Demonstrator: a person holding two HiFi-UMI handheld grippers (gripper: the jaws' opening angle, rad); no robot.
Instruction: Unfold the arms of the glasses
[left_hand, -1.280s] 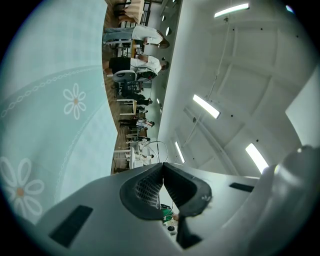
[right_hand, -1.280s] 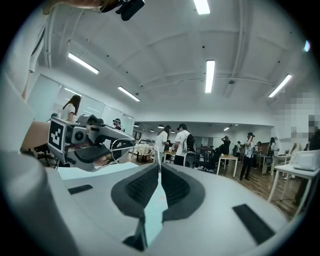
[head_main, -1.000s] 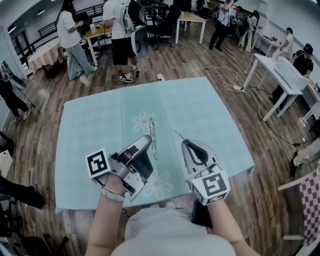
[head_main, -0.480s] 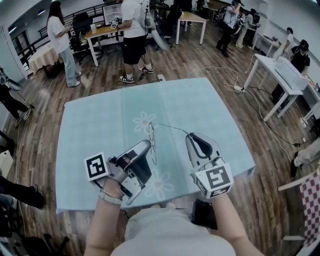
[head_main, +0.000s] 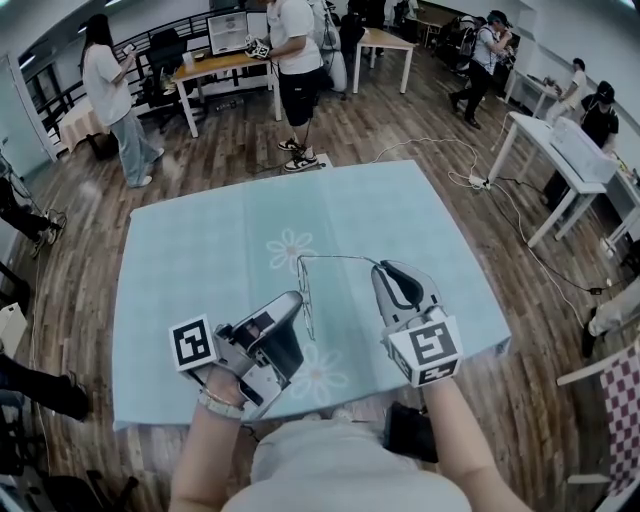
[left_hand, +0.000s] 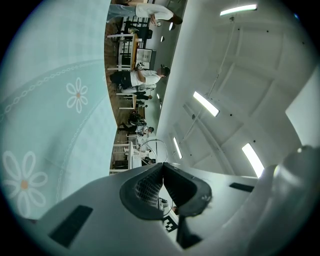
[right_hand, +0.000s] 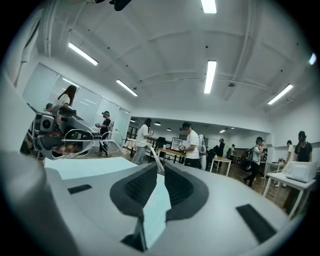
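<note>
Jaws of the left gripper (left_hand: 162, 165) clenched on the wire front of the glasses (head_main: 304, 290), one lens rim (left_hand: 153, 150) standing just past the tips. Jaws of the right gripper (right_hand: 161, 170) have just been opening. A narrow gap shows between the pads, and the thin temple arm (right_hand: 157, 160) runs out from that gap, so it sits between them but looks no longer pinched. The glasses are held up off the surface (head_main: 200, 250), between the two grippers. In the head view the front runs near-to-far, seen almost edge-on, with the left gripper (head_main: 298, 298) on its near part. The temple arm (head_main: 340, 258) leaves the far end of the front and runs crosswise to the right, its tip at the right gripper (head_main: 383, 268). The arm's long axis therefore lies about square to the front, which suggests this one is swung out. The second arm cannot be made out in any view. The right gripper is the free one, so it is likely the one to go for that arm, with the left acting as the anchor.
</note>
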